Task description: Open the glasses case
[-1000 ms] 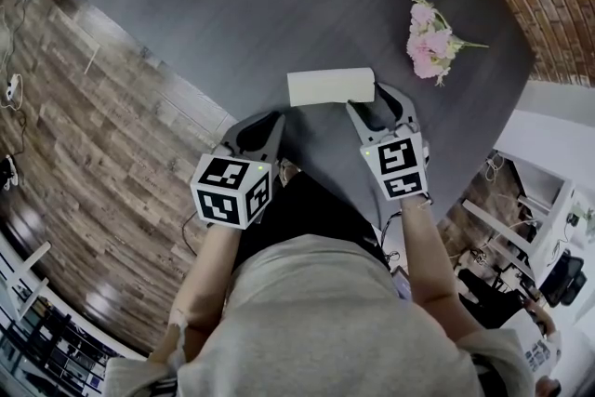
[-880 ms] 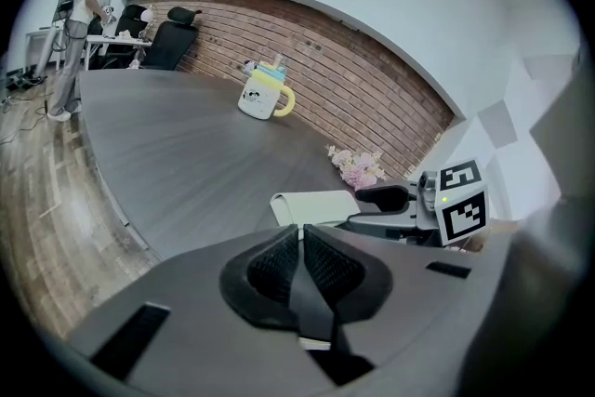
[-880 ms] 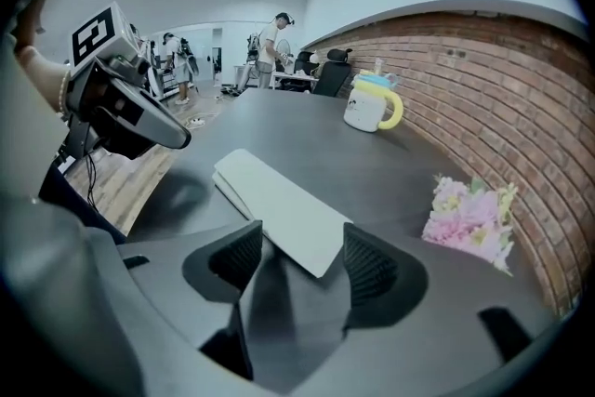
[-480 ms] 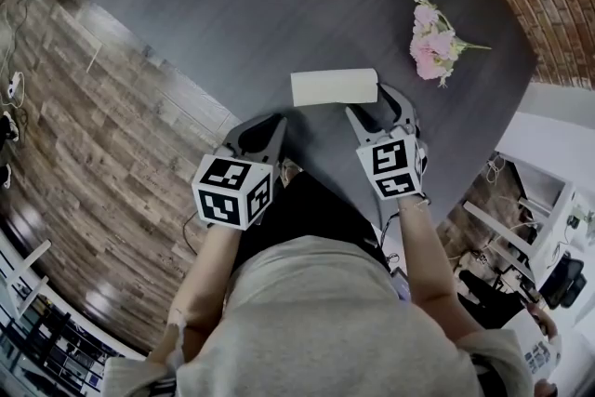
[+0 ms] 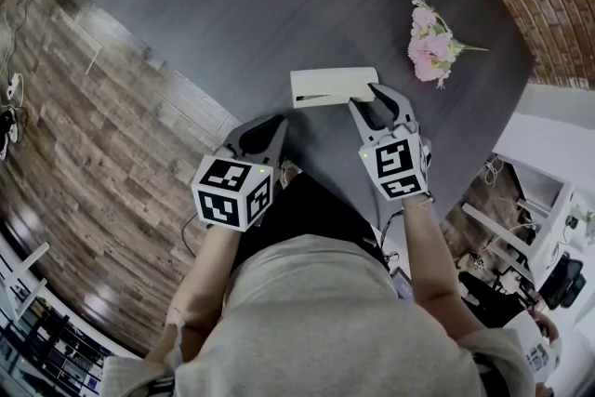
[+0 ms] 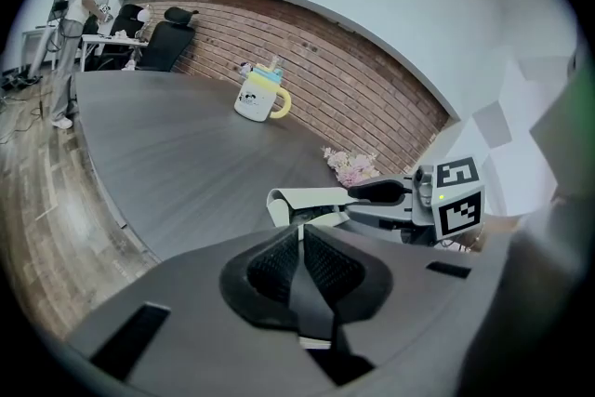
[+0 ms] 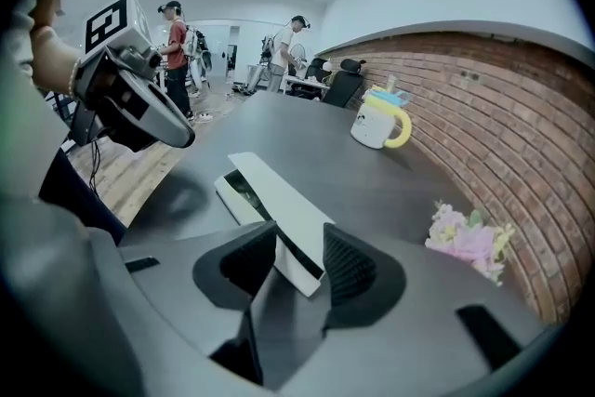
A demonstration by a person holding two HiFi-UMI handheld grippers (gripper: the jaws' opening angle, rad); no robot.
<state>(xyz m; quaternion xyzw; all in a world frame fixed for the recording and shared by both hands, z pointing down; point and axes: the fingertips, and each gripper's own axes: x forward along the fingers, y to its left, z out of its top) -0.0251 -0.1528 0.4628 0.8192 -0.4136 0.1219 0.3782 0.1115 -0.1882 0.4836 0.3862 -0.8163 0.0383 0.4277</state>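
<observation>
The white glasses case (image 5: 330,86) lies on the dark table (image 5: 232,5), just in front of both grippers. A dark slit runs along its side, so the lid stands slightly ajar (image 7: 244,186). My right gripper (image 5: 367,99) is at the case's right end. Its jaws have just been closing, and in the right gripper view (image 7: 299,246) both pads touch that end of the case (image 7: 279,218). My left gripper (image 5: 270,121) hangs over the near table edge, left of the case and apart from it. Its pads (image 6: 302,232) are shut together with nothing between them.
A bunch of pink flowers (image 5: 428,42) lies to the right of the case. A white and yellow mug (image 6: 260,98) stands at the far side of the table. The table's curved edge (image 5: 200,98) borders the wooden floor on the left. People stand far back (image 7: 172,51).
The right gripper's jaws widened, then narrowed onto the case's right end. A dark gap now shows along the case. The left gripper has not moved.
</observation>
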